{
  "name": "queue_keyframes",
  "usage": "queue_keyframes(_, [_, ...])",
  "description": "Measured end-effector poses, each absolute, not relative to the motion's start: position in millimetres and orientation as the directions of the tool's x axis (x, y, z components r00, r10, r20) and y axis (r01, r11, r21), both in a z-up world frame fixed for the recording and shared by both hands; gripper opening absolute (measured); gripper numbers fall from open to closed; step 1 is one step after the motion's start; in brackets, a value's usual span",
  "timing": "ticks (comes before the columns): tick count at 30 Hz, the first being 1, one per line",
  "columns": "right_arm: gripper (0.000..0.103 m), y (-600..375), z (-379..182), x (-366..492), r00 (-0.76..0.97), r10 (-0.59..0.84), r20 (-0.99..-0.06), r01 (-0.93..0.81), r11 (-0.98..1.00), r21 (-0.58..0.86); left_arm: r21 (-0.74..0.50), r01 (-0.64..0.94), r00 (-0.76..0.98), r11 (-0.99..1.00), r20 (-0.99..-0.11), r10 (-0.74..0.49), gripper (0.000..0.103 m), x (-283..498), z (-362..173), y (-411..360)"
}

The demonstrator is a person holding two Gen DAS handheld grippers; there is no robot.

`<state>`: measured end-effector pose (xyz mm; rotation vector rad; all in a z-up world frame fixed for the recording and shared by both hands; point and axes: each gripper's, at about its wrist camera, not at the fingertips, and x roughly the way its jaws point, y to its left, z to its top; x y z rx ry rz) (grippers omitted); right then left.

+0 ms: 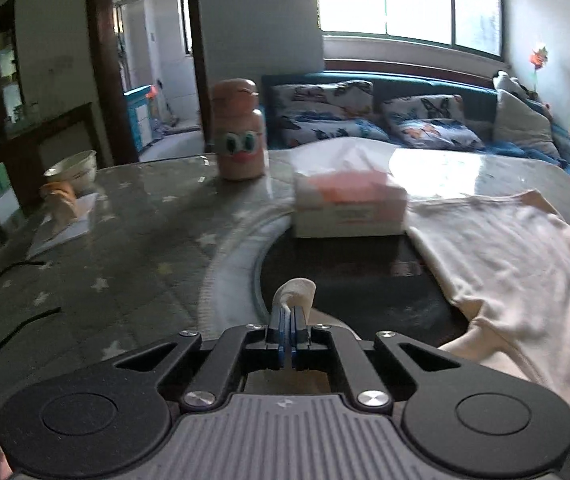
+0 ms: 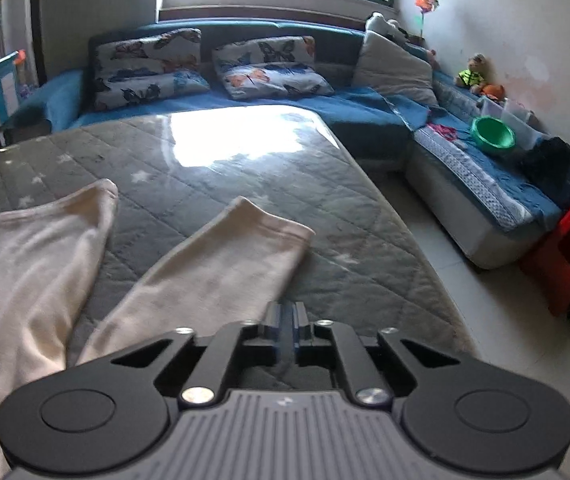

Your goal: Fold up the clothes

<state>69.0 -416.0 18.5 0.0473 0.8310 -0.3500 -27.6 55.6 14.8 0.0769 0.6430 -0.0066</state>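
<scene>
Up close, the left tongs (image 1: 288, 322) are pinched shut on a small fold of the cream garment (image 1: 525, 280), a nub of cloth poking up just past their blue tips. The rest of that garment lies spread on the bench (image 1: 125, 240) to the right of these tongs, trailing back beside them. Ahead of the left tongs and slightly right stands a tissue box (image 1: 349, 206), touching the garment's far edge; further ahead and to the left is a pink bottle (image 1: 241, 132) with cartoon eyes, and far off to the left a bowl (image 1: 73, 170).

The right tongs (image 2: 285, 326) sit nearly closed at the near edge of a sleeve (image 2: 221, 268) that stretches away in front of them; whether they pinch its cloth I cannot tell. The garment's body lies to their left. Well beyond, to the right, a green basin (image 2: 492, 136) rests on the blue sofa (image 2: 365, 112).
</scene>
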Motion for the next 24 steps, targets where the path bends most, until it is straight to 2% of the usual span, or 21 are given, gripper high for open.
queue_keyframes(2, [0.017, -411, 17, 75, 0.623, -0.276, -0.732, 0.313, 0.946, -0.090, 0.076, 0.004, 0.797, 0.997, -0.602, 0.042, 0.003, -30, 14, 63])
queue_keyframes(3, [0.022, -408, 16, 78, 0.624, -0.272, -0.733, 0.309, 0.947, -0.088, 0.075, -0.008, 0.797, 0.997, -0.602, 0.052, 0.003, -32, 14, 66])
queue_keyframes(4, [0.032, -407, 15, 80, 0.624, -0.272, -0.733, 0.311, 0.947, -0.087, 0.076, -0.022, 0.796, 0.997, -0.602, 0.064, 0.003, -32, 14, 69])
queue_keyframes(18, [0.041, -411, 3, 91, 0.609, -0.284, -0.741, 0.327, 0.941, -0.091, 0.126, -0.138, 0.757, 0.982, -0.626, 0.187, 0.003, -13, -1, 96])
queue_keyframes(21, [0.037, -411, -2, 92, 0.606, -0.276, -0.746, 0.329, 0.941, -0.081, 0.132, -0.152, 0.747, 0.979, -0.634, 0.202, 0.003, -12, -3, 100])
queue_keyframes(23, [0.017, -410, -3, 90, 0.612, -0.270, -0.743, 0.324, 0.943, -0.075, 0.140, -0.159, 0.742, 0.977, -0.636, 0.211, 0.003, -12, -5, 102])
queue_keyframes(24, [0.011, -408, -3, 89, 0.612, -0.272, -0.743, 0.320, 0.944, -0.081, 0.143, -0.161, 0.740, 0.976, -0.637, 0.216, 0.003, -12, -5, 103])
